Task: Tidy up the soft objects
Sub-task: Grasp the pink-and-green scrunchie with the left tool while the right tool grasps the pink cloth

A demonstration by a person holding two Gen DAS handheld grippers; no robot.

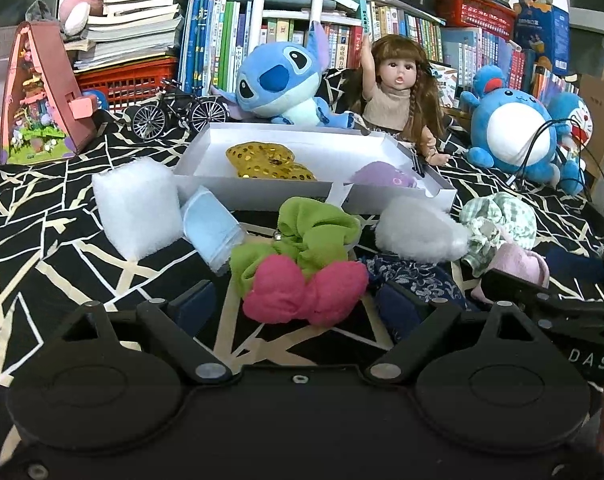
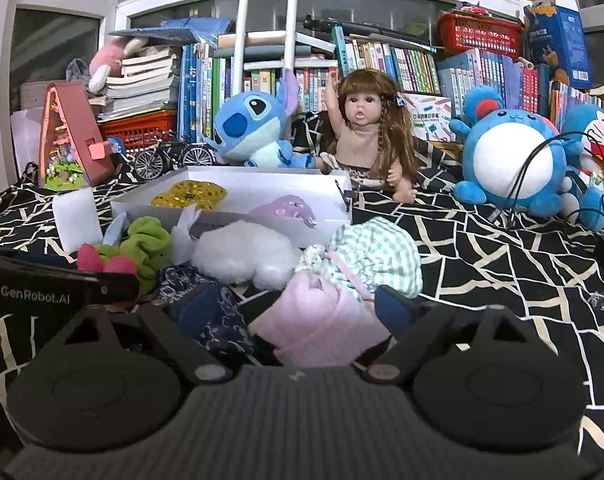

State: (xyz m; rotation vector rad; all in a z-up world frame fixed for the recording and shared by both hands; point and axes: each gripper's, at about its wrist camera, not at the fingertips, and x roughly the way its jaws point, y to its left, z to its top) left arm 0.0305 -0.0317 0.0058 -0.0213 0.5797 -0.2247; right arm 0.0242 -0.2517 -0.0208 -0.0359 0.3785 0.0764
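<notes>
Left gripper (image 1: 298,300): you hold it low, tilted downward, jaws spread wide, nothing pressed between the fingers (image 1: 194,300). Right gripper (image 2: 302,312): also tilted downward, jaws wide apart, its pads' contact unclear; the two sit side by side.

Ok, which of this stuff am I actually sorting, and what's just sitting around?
For the job: white box, green scrunchie, pink bow, white fluff, checked scrunchie, pink cloth, foam block.

Lying about: Stitch plush, doll, toy bicycle, books.
</notes>
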